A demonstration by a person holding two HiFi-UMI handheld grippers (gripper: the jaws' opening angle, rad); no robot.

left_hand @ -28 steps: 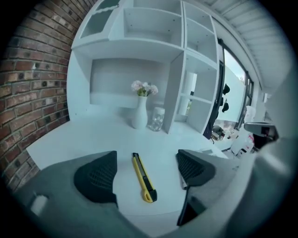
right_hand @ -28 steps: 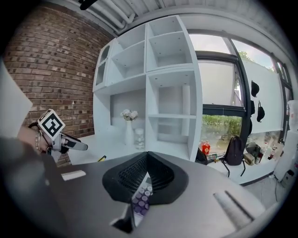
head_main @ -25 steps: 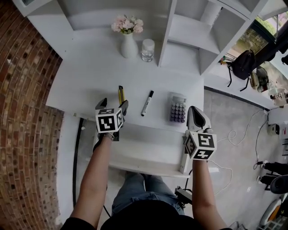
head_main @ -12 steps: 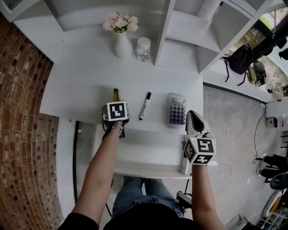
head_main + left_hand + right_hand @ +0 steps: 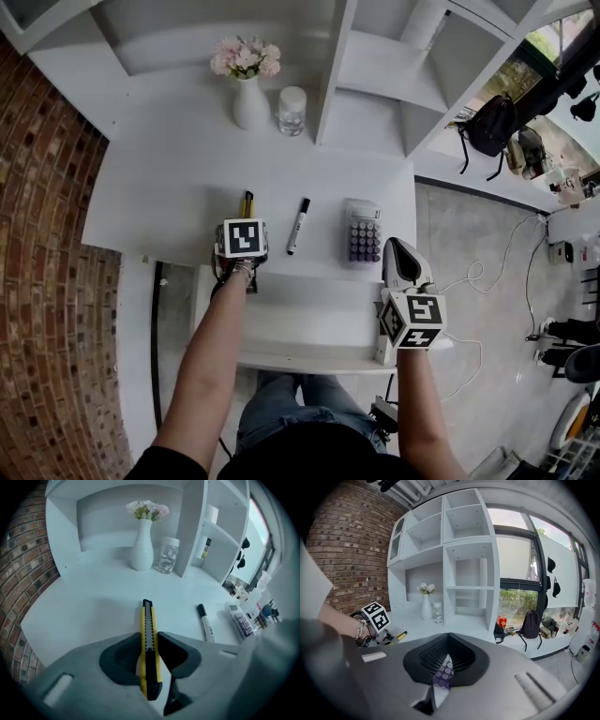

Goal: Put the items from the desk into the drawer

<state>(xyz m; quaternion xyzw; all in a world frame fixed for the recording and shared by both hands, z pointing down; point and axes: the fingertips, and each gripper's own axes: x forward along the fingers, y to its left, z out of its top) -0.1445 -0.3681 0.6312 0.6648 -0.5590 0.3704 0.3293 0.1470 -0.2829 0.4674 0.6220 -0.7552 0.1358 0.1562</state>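
Observation:
A yellow and black utility knife [image 5: 148,634] lies lengthwise between my left gripper's [image 5: 149,645] jaws, which are shut on its rear half. In the head view only its front end [image 5: 247,202] pokes out past the left gripper [image 5: 246,221] on the white desk [image 5: 169,202]. A black-capped marker [image 5: 296,225] and a purple-keyed calculator [image 5: 364,232] lie to the right of it. My right gripper [image 5: 395,249] hovers shut beside the calculator's right edge, above the open white drawer [image 5: 309,319]. Purple keys [image 5: 443,673] show through the slit below its closed jaws [image 5: 448,639].
A white vase of pink flowers [image 5: 247,94] and a glass jar [image 5: 292,111] stand at the back of the desk. White shelving [image 5: 375,66] rises behind and to the right. A brick wall [image 5: 47,281] runs along the left. A backpack [image 5: 487,127] sits far right.
My left gripper moved forward over the knife's rear end, and its jaws went from open to shut on it. The right gripper stayed almost in place.

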